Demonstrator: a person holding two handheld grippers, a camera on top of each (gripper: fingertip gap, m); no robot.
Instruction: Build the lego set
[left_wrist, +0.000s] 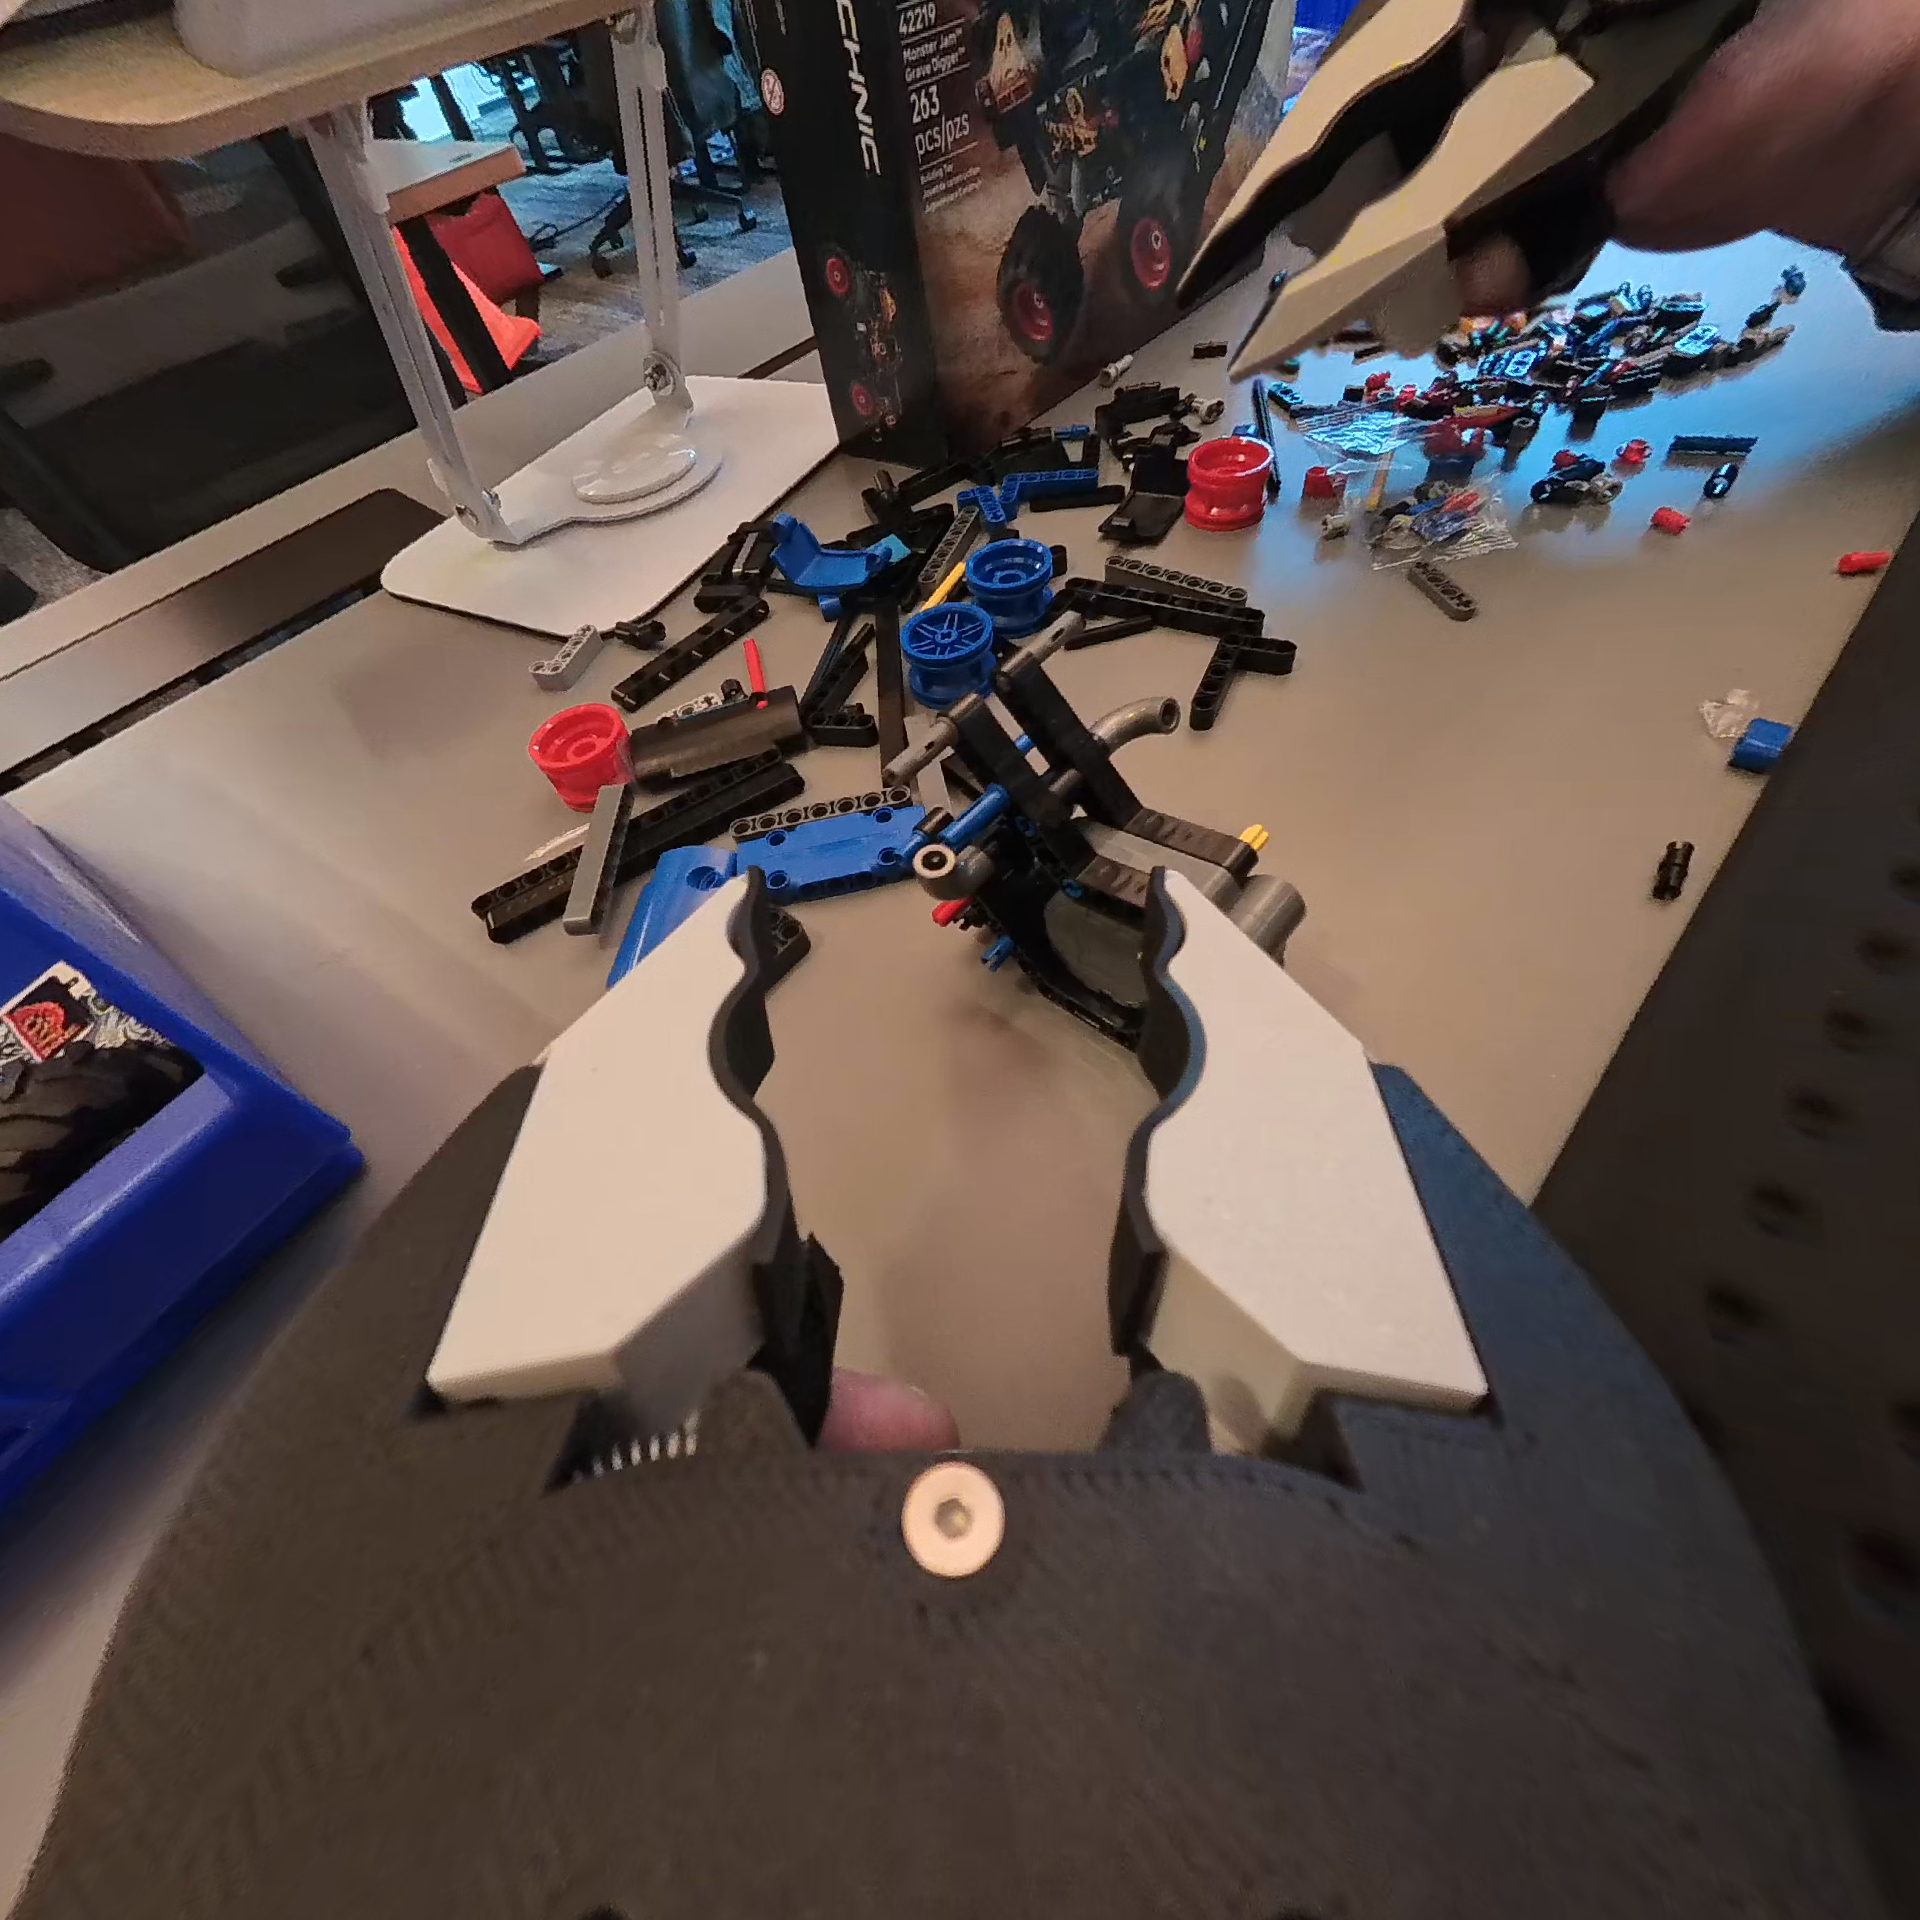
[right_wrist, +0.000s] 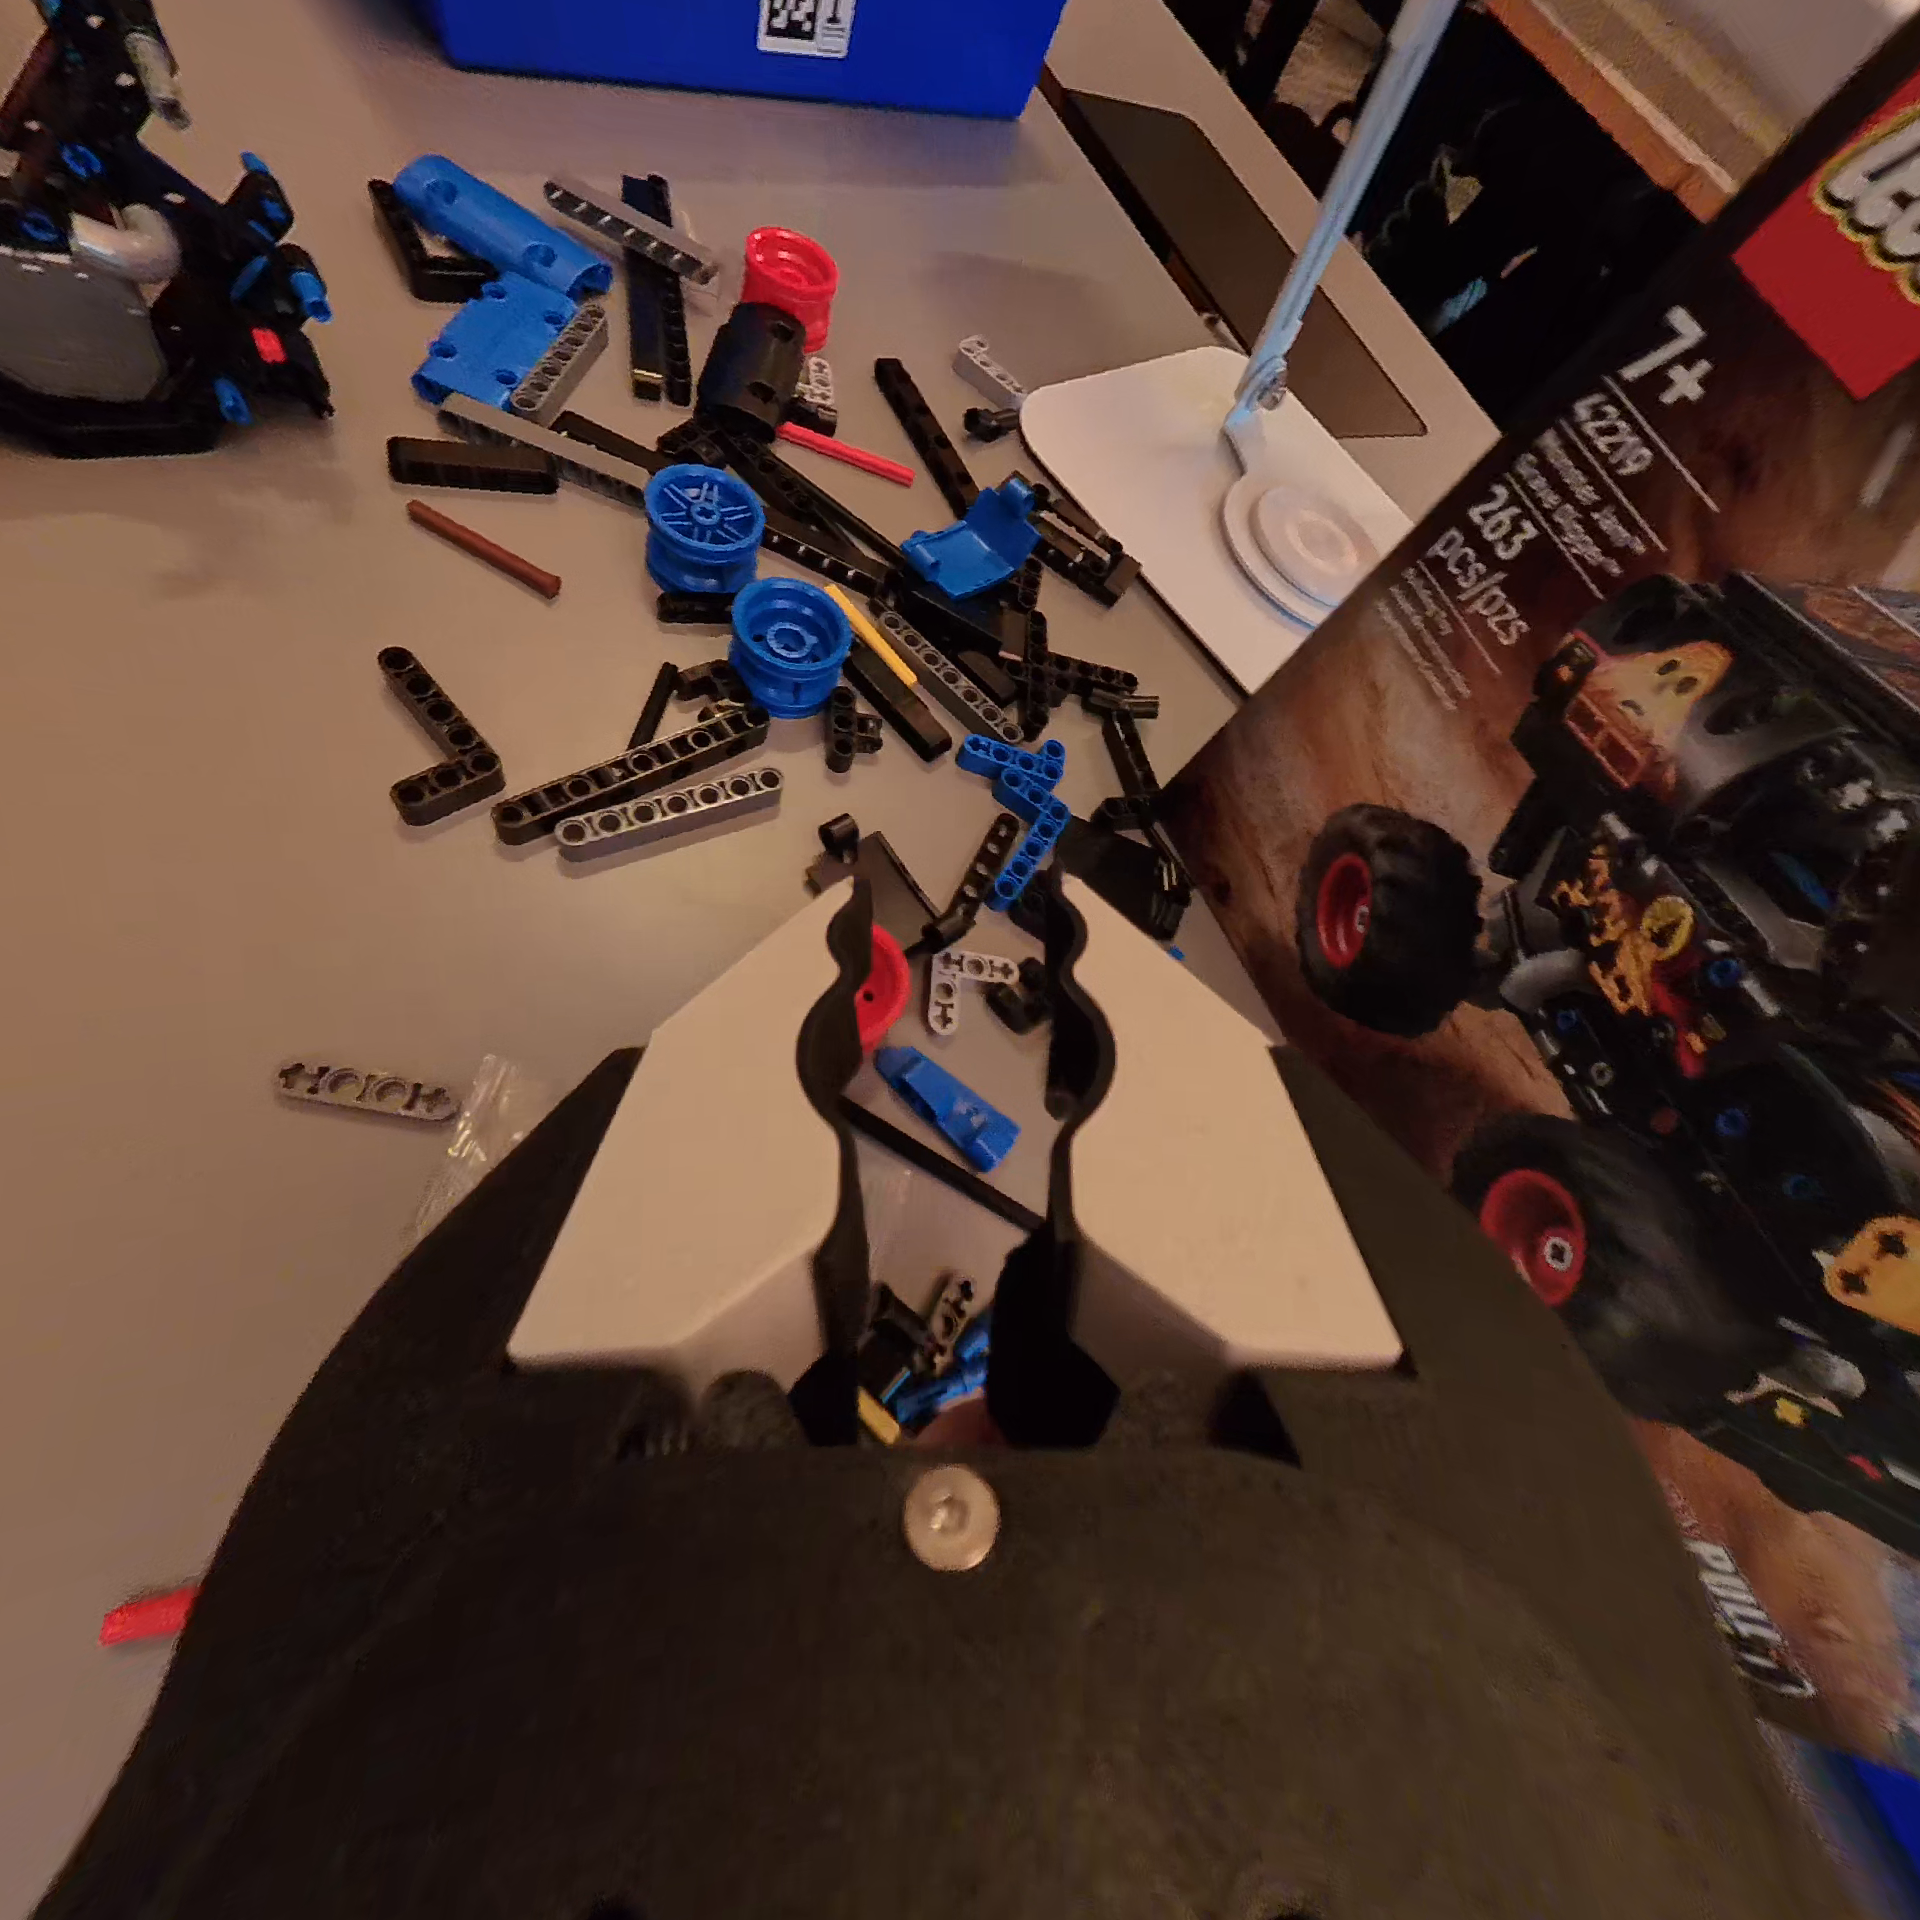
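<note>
My left gripper (left_wrist: 956, 904) is open and low over the grey table. Its right fingertip (left_wrist: 1169, 935) is against a partly built black and blue chassis (left_wrist: 1049, 800), which also shows at the far left in the right wrist view (right_wrist: 114, 291). My right gripper (right_wrist: 951, 894) is open with a narrow gap and empty. It hovers above loose pieces: a red rim (right_wrist: 881, 987), a small grey L piece (right_wrist: 961, 982) and a small blue piece (right_wrist: 945, 1107). It also shows raised at the upper right in the left wrist view (left_wrist: 1236, 332).
Loose black beams, two blue rims (left_wrist: 1008, 582) (right_wrist: 704, 525), red rims (left_wrist: 579, 750) and blue panels (right_wrist: 499, 223) lie mid-table. The set's box (left_wrist: 987, 208) (right_wrist: 1558, 935) stands behind. There is a white lamp base (left_wrist: 623, 499), a blue bin (left_wrist: 104, 1195), a small-parts pile (left_wrist: 1558, 353) and a black perforated board (left_wrist: 1818, 935).
</note>
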